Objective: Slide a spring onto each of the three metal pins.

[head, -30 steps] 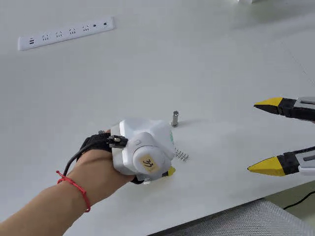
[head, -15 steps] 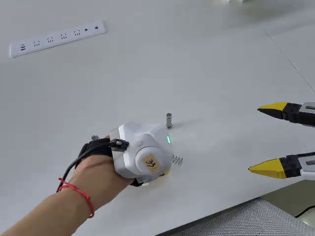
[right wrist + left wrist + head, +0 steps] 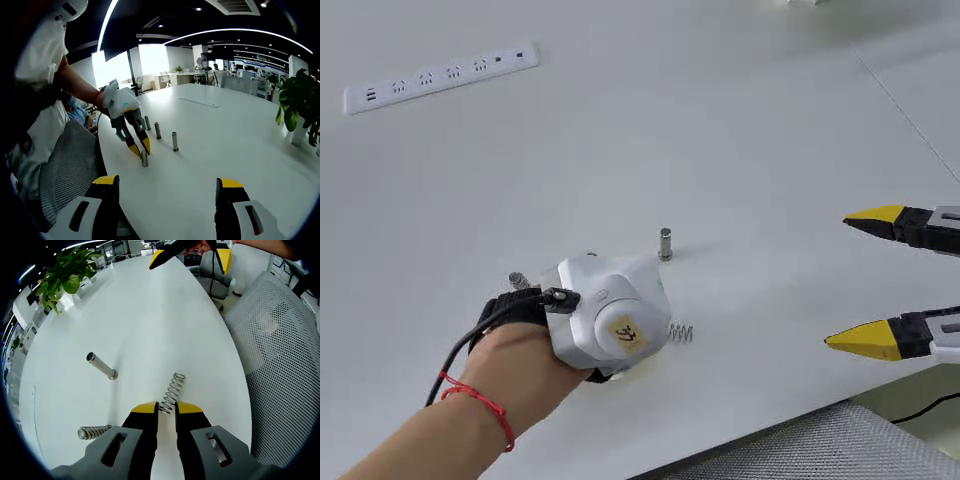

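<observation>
A loose spring lies on the white table, and my left gripper has its yellow tips closed on the spring's near end. From the head view the spring sticks out to the right of the left gripper's white body. A bare metal pin stands just beyond it. A pin wearing a spring stands to the left. In the right gripper view two sprung pins stand beside the bare pin. My right gripper hovers open far to the right, holding nothing.
A white power strip lies at the table's far left. The table's front edge runs close below the grippers, with a grey mesh chair under it. A potted plant stands at the table's far end.
The left gripper has drawn slightly back toward the person, and its yellow tip has slipped under its body. A sprung pin has come into sight left of the hand. The right gripper has stayed put.
</observation>
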Motion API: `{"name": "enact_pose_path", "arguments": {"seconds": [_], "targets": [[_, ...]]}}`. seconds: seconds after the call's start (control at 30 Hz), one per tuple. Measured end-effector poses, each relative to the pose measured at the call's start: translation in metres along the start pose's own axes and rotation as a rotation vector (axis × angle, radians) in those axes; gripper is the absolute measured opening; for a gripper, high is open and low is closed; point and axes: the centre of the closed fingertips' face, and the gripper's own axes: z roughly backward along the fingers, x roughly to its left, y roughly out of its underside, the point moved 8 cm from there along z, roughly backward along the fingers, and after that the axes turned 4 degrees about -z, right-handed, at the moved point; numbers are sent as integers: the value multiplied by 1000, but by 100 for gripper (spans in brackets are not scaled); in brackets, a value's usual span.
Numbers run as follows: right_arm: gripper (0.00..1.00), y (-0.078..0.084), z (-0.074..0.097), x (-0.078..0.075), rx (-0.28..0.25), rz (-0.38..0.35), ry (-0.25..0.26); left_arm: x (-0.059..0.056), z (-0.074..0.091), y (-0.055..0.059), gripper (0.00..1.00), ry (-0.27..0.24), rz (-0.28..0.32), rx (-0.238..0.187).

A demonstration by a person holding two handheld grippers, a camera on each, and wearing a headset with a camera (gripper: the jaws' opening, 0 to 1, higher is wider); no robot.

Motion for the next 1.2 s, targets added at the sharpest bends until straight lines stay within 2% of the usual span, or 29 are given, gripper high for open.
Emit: {"name": "enact_pose_path", "arguments": {"seconds": [0.1, 0.83, 1.03, 1.2], "targets": [[79, 0, 0, 1, -1, -5, -2, -1, 0, 0, 7, 11, 1, -2], [78, 0, -7, 8, 13, 0, -19, -4, 2, 4, 6, 7, 33, -33], [77, -4, -11, 11, 17, 4, -29, -7, 4, 3, 6, 9, 40, -55], [77, -10, -15, 14, 21, 15, -42, -8, 11, -2, 6, 0, 57, -94]]}}
